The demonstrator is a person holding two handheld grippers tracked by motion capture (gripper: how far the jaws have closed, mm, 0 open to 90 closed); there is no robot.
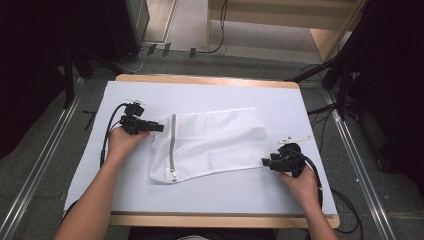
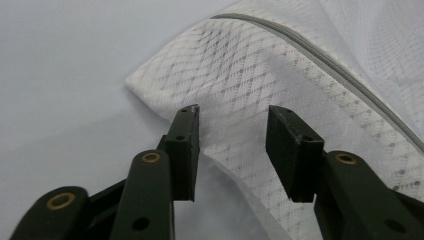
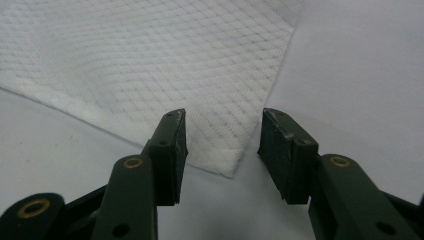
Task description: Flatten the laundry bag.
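White mesh laundry bag (image 1: pixel 210 142) with a grey zipper (image 1: pixel 172 147) is laid flat near the middle of the pale blue table cover (image 1: pixel 90 150), zipper end toward the left gripper (image 1: pixel 159 127), plain end toward the right gripper (image 1: pixel 265 162)

Step in hand, as judged: both ends of the bag are being approached for a two-handed pick-up or fold; no grip has been made yet

Left gripper: jaws parted, mesh corner (image 2: pixel 165 85) lying between and under them, pads not pressed on it. Right gripper: jaws likewise parted, set just before the near corner (image 3: pixel 227 167) of the bag, nothing pinched

Next move, as judged: each gripper would need to be eased forward and lowered so one layer edge is caught, then closed. Thin cloth lying flat could slip past the pads

Contents: bag looks flat and empty; zipper appears drawn shut, slider (image 1: pixel 173 175) at the near end, though this cannot be told for sure
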